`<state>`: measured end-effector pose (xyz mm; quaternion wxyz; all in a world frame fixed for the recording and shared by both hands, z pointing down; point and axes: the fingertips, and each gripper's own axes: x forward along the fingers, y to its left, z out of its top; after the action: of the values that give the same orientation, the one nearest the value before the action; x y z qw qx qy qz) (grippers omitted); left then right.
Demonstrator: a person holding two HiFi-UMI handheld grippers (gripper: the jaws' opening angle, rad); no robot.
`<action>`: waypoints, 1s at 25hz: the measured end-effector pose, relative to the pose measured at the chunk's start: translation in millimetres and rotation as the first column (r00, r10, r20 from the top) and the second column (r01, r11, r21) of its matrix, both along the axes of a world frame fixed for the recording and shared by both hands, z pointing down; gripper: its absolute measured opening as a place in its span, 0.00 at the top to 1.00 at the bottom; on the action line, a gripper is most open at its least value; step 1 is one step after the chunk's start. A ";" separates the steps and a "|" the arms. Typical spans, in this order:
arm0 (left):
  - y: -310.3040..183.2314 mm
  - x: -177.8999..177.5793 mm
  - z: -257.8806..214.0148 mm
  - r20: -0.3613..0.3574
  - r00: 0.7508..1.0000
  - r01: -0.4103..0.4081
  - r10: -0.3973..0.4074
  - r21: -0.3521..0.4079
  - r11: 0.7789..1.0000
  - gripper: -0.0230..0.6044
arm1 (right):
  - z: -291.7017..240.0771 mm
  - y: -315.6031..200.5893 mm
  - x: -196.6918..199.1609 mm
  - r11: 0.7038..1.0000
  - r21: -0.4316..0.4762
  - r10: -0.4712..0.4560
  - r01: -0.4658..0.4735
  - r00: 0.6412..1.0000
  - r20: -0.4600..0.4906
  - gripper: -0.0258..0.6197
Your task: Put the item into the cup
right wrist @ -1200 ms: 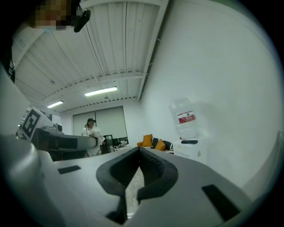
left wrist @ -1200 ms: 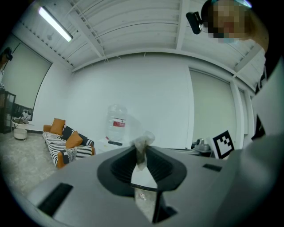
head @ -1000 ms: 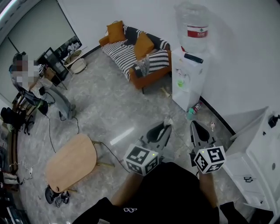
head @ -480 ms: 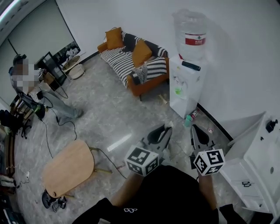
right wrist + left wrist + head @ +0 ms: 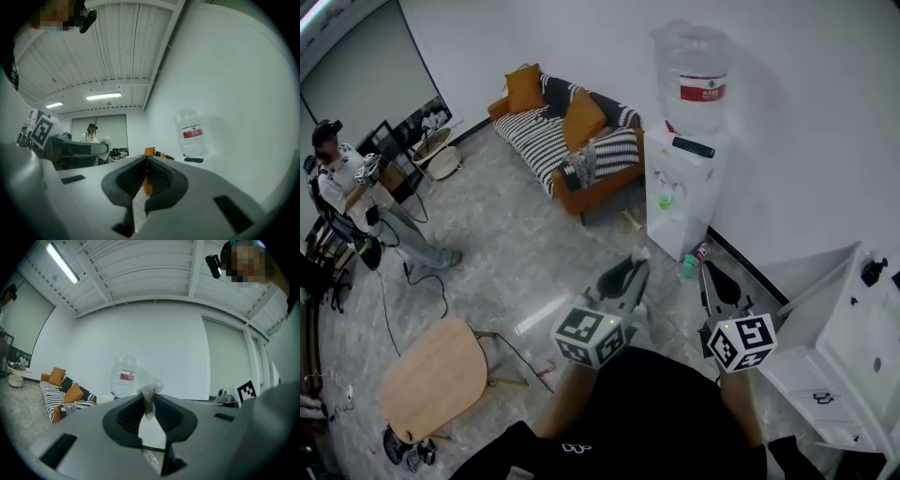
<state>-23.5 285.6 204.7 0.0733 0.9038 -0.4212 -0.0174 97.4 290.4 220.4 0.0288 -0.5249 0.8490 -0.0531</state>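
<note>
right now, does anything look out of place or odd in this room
Small bottles sit loose on the floor at the foot of the water dispenser, against the wall, like litter. The left gripper pinches a crumpled whitish scrap in its jaws. Nothing looks spilled or broken.

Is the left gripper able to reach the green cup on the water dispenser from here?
Probably not yet. The left gripper, shut on a crumpled item, is well short of the green cup in the water dispenser. Only open floor lies between, so stepping closer should do.
</note>
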 end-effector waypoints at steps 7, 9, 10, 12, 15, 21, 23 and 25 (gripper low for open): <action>-56.7 -4.2 13.5 0.003 1.000 0.014 -0.013 -0.054 0.998 0.85 | 14.6 -49.7 1.0 0.998 -0.064 0.025 -0.026 1.000 -0.009 0.95; -67.0 -4.8 19.2 0.004 1.000 0.014 -0.014 -0.072 0.997 0.85 | 20.9 -61.3 -0.5 0.996 -0.086 0.025 -0.026 1.000 -0.010 0.95; -70.6 -5.9 23.6 0.003 1.000 0.017 -0.017 -0.084 0.996 0.85 | 25.6 -65.6 -2.0 0.995 -0.100 0.022 -0.023 1.000 -0.012 0.95; -75.8 -10.1 34.1 0.001 1.000 0.026 -0.026 -0.112 0.993 0.85 | 35.8 -71.9 -6.6 0.992 -0.126 0.011 -0.012 1.000 -0.015 0.95; -83.3 -18.6 47.3 0.002 0.999 0.041 -0.041 -0.147 0.988 0.85 | 48.3 -80.5 -15.0 0.987 -0.158 -0.009 0.006 1.000 -0.016 0.95; -98.9 -30.9 64.4 0.009 0.998 0.060 -0.060 -0.195 0.979 0.85 | 66.0 -96.0 -28.1 0.977 -0.211 -0.039 0.035 0.999 -0.013 0.95; -106.1 -32.6 68.9 0.011 0.998 0.060 -0.059 -0.209 0.976 0.85 | 71.2 -102.0 -32.3 0.973 -0.229 -0.047 0.044 0.999 -0.010 0.95; -113.7 -33.1 71.9 0.012 0.998 0.057 -0.055 -0.220 0.974 0.85 | 73.8 -108.9 -35.4 0.969 -0.241 -0.054 0.050 0.999 -0.010 0.95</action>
<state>-56.6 171.9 276.6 0.1711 0.8780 -0.4461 0.0300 61.9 181.5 294.1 -0.0431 -0.5026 0.8499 -0.1520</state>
